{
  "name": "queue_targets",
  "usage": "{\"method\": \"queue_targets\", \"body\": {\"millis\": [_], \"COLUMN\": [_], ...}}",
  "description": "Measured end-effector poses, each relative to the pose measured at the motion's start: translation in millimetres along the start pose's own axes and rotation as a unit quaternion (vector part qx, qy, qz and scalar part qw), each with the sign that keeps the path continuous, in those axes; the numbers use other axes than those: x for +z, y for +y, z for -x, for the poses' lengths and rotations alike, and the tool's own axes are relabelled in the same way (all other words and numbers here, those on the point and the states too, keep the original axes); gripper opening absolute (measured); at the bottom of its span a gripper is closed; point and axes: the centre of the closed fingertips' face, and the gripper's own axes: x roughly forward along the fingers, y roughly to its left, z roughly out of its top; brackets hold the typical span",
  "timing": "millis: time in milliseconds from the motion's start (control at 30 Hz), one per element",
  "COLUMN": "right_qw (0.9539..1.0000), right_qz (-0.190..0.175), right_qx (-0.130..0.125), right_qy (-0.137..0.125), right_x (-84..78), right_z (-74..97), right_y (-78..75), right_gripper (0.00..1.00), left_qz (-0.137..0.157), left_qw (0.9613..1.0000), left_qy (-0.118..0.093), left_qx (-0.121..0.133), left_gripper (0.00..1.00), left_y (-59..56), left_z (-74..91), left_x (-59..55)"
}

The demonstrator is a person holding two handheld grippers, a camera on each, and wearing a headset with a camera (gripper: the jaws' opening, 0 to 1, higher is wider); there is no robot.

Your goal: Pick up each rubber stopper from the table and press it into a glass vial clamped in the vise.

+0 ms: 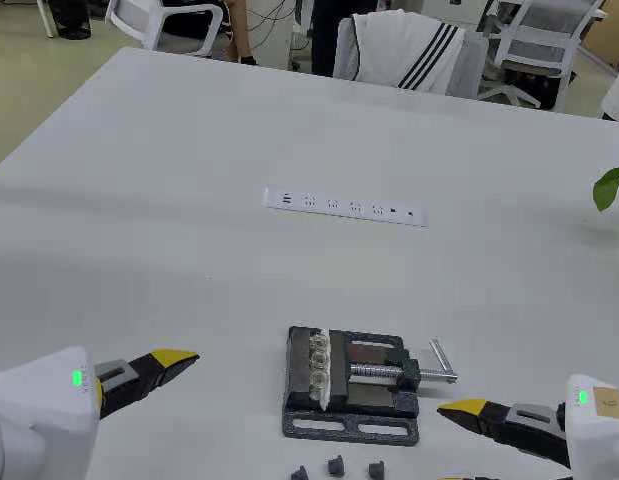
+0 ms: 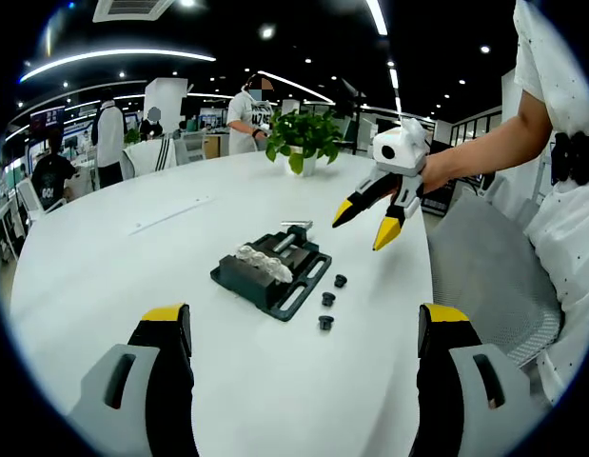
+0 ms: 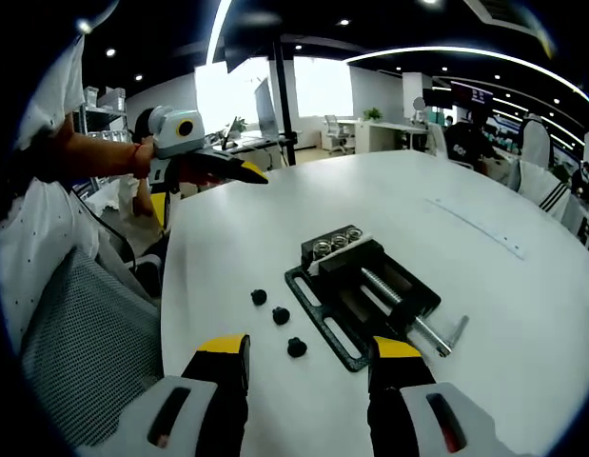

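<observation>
A black vise (image 1: 351, 392) stands on the white table (image 1: 189, 200) near its front edge, with three clear glass vials (image 1: 319, 365) clamped in a row in its jaws. Three small black rubber stoppers (image 1: 335, 465) lie loose just in front of it. My left gripper (image 1: 171, 364) hovers to the left of the vise, open and holding nothing. To the vise's right my right gripper (image 1: 457, 442) is open too. In the left gripper view, the left gripper (image 2: 304, 314) frames the vise (image 2: 270, 271) and stoppers (image 2: 327, 299). The right gripper (image 3: 310, 346) faces the stoppers (image 3: 281, 315) and vise (image 3: 365, 290).
A white power strip (image 1: 344, 207) lies mid-table behind the vise. A potted plant (image 1: 611, 185) sits at the right edge. Office chairs, one draped with a striped jacket (image 1: 409, 50), stand past the far edge. People stand in the background of the left gripper view.
</observation>
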Motion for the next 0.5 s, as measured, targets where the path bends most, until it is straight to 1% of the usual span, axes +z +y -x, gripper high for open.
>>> {"method": "queue_targets", "body": {"millis": [200,500], "right_qw": [0.9997,0.9982], "right_qz": [0.009,0.024], "right_qx": [0.012,0.035], "right_qy": [0.018,0.043], "right_x": [-8.0,-23.0], "right_z": [-12.0,-32.0], "right_y": [5.1,13.1], "right_gripper": [0.36,0.28], "left_qz": [0.002,0.003], "left_qw": [1.0,1.0], "left_qy": [0.002,0.002], "left_qx": [-0.002,-0.003], "left_gripper": [0.99,0.99], "left_y": [-0.6,-0.9], "left_z": [-1.1,-2.6], "left_x": [-1.9,-2.3]}}
